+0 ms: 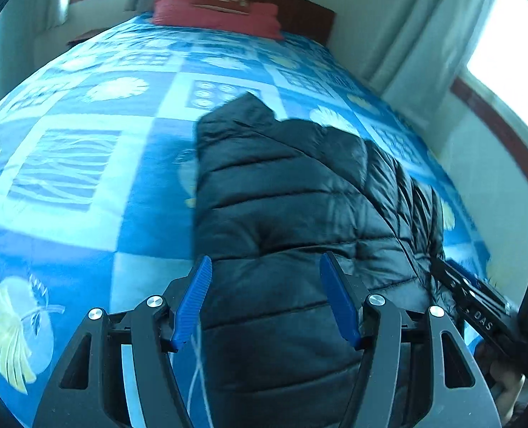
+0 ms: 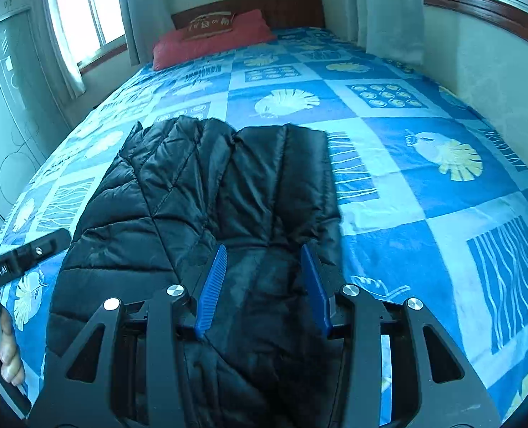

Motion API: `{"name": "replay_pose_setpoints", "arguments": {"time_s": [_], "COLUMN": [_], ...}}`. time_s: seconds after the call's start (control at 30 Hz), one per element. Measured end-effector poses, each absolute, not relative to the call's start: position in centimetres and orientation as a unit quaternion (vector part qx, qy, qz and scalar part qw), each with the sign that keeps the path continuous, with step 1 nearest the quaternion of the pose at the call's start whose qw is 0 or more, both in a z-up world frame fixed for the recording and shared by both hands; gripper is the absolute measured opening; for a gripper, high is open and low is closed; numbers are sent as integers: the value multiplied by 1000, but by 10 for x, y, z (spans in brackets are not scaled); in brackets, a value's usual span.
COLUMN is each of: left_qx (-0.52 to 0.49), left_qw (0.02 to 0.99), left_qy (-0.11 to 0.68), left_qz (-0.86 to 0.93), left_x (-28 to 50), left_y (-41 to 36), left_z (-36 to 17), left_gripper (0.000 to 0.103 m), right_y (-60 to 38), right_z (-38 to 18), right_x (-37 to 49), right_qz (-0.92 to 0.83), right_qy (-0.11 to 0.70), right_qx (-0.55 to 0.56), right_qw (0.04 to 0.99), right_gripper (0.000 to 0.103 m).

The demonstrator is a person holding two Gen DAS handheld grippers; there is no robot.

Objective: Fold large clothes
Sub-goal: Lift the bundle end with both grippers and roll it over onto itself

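I have both grippers above the jacket's near end: left gripper (image 1: 265, 299) jaws apart, right gripper (image 2: 264, 285) jaws apart, nothing clamped. One black jacket (image 2: 207, 192) on the bed (image 2: 424, 214), long axis toward the headboard. Beyond it, one red pillow (image 2: 214, 41).

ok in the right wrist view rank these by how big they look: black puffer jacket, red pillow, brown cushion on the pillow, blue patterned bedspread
1. blue patterned bedspread
2. black puffer jacket, though it lies nearest the camera, which inflates it
3. red pillow, far off at the headboard
4. brown cushion, lying on the pillow
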State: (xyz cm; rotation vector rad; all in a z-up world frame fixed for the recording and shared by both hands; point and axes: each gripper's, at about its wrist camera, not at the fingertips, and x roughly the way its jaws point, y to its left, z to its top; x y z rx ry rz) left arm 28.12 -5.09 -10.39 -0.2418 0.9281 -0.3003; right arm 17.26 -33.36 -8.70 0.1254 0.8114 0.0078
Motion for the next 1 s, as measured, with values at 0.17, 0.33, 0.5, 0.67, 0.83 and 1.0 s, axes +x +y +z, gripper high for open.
{"name": "replay_pose_setpoints", "arguments": {"time_s": [0.17, 0.33, 0.5, 0.67, 0.83, 1.0], "left_qx": [-146, -187, -276, -365, -437, -499], "left_qw": [876, 867, 831, 790, 750, 699], "left_qy": [448, 454, 475, 484, 486, 496], "left_qz": [-104, -89, -88, -96, -106, -130], "left_x": [270, 261, 259, 265, 270, 278], "left_y": [-34, -27, -18, -10, -5, -5], "left_z": [-108, -116, -138, -160, -182, -207], "left_gripper": [62, 62, 63, 71, 79, 88], "right_y": [-345, -361, -371, -387, -402, -416], "right_z": [-86, -94, -105, -124, -150, -182], "right_x": [158, 154, 158, 170, 178, 187], "right_qz": [-21, -13, 0, 15, 29, 73], "right_qy": [398, 404, 410, 422, 428, 428], "right_qx": [75, 124, 170, 233, 294, 376], "right_qw": [914, 906, 896, 876, 854, 819], "right_gripper": [44, 52, 58, 72, 88, 98]}}
